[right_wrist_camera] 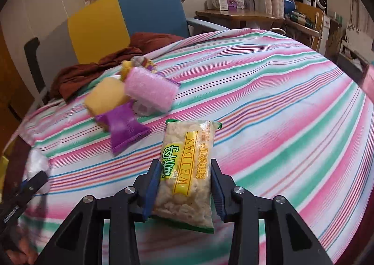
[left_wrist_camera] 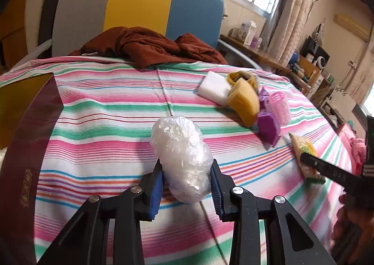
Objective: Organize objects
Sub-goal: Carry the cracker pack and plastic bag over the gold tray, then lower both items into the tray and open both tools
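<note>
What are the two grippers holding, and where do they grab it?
The left gripper squeezes the clear plastic bundle by its lower sides. The right gripper clamps the snack packet across its lower half.

Motion-blurred toy pile [right_wrist_camera: 131, 101] (contents indistinct)

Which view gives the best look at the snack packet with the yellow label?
The right wrist view: the snack packet fills the centre, label readable, clamped between the right claw pads. The left wrist view shows only part of it at the right edge, blurred and partly hidden behind a claw finger.
</note>
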`<state>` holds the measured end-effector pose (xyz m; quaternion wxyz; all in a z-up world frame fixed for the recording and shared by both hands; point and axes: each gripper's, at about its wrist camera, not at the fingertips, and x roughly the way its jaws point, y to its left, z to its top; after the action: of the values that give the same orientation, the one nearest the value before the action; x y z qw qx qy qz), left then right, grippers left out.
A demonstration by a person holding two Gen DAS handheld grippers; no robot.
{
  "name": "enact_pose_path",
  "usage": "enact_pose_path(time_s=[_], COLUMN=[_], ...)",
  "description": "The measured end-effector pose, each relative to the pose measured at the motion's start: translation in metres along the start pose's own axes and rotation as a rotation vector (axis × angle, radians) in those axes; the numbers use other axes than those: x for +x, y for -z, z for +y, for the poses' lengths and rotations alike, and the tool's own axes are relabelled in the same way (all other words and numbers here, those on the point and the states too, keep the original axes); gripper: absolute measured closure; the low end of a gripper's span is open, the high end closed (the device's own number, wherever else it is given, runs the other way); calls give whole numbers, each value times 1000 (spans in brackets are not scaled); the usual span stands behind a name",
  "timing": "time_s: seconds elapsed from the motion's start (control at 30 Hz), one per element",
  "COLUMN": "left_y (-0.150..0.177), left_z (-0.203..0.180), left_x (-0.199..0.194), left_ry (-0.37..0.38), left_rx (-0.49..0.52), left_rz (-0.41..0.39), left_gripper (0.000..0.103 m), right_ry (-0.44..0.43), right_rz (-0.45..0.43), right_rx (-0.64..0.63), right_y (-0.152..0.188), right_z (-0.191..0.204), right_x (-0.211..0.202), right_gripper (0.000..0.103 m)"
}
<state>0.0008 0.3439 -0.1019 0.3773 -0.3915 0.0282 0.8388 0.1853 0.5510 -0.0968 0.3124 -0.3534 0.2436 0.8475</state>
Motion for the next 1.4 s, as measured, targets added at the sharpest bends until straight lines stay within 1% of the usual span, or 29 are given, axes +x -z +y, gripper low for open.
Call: enact_pose_path(time_s=[0.13,0.27,0.4,0.5,0.63,0.8,0.9,1.03,1.2,1.33,1.4], left_y=[4,14,21,25,27,27,25,26,27,27,27], left_z=[0,1,9,18,37,74,99,135,176,207,219], left_x=[-22,-44,-72,-95,-126,-160,-171,-180,-193,-194,-189], left_ry=[37,65,100,107,98,58,38,-12,-63,-113,-145], left_rx=[11,22,-6,-11,-41,-101,-153,-213,-277,-313,-312], left_rz=[-34,-41,-50,-68,-98,-135,-153,-163,-184,-152,-114], left_gripper=[67,67,67,67,67,67,66,66,66,66,66], right_ry=[-92,-177,-268,-320,-397,-476,-510,-559,-587,-593,-590], right_rz=[-10,-2,14,14,27,53,66,80,112,159,183], right_rx=[27,10,-31,-84,-137,-213,-264,-303,-375,-408,-409], right_y=[9,17,22,25,31,41,46,48,50,48,47], right_z=[12,38,75,106,149,204,235,272,315,348,365], right_x=[-21,-37,-51,-60,-69,-74,-79,-85,-81,-63,-51], right_gripper=[63,63,63,63,63,63,63,63,63,63,63])
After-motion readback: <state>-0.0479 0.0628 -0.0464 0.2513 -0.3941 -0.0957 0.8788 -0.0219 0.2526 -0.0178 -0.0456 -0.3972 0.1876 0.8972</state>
